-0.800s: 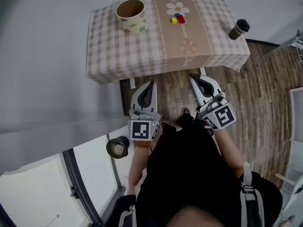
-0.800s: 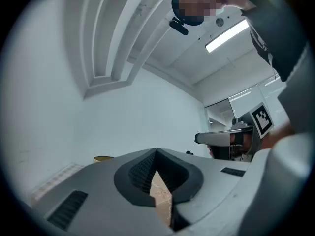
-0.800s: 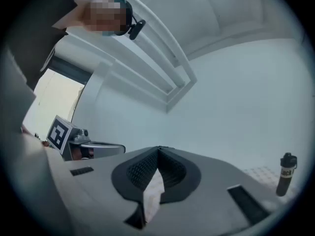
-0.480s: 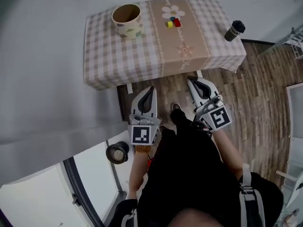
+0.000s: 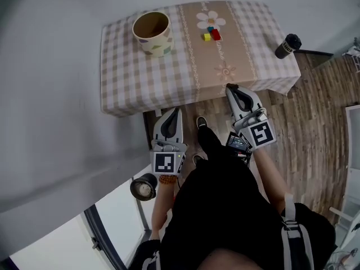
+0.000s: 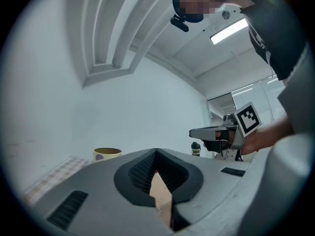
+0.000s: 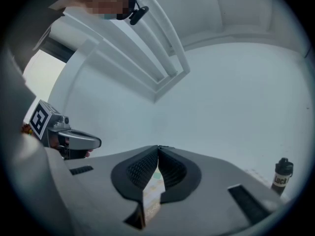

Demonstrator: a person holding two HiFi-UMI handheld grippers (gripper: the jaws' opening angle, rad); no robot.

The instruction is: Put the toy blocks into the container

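**Both grippers clenched and empty, short of the table**

A small table [image 5: 129, 72] stands against a pale wall. Its cloth is checked in beige and white and hangs over the edges. One tan runner [image 5: 225, 69] with flower motifs goes down its middle.

The toy blocks [image 5: 211, 34] sit in a tight cluster on the runner, on a white flower near the far edge. There seem to be three, one yellow, one red and one bluish-green, though they are too small to count surely.

The single container [image 5: 152, 32] is a round, open pot, cream outside with coloured patches and brown inside. It stands upright on the checks to the left of the blocks, well apart from them.

One dark bottle [image 5: 286, 45] with a dark cap stands upright at the table's right corner, clear of both.

On the wood-plank floor [image 5: 315, 128] there are a dark round thing with a pale centre [image 5: 143, 187] by the person's left arm and one dark shoe [image 5: 201, 122] between the grippers.

The left gripper [image 5: 175, 112] is held level over the floor, its ribbed black jaws pressed together with nothing in them. The right gripper [image 5: 232, 89] is also clenched and empty, with its tips at the cloth's front edge.
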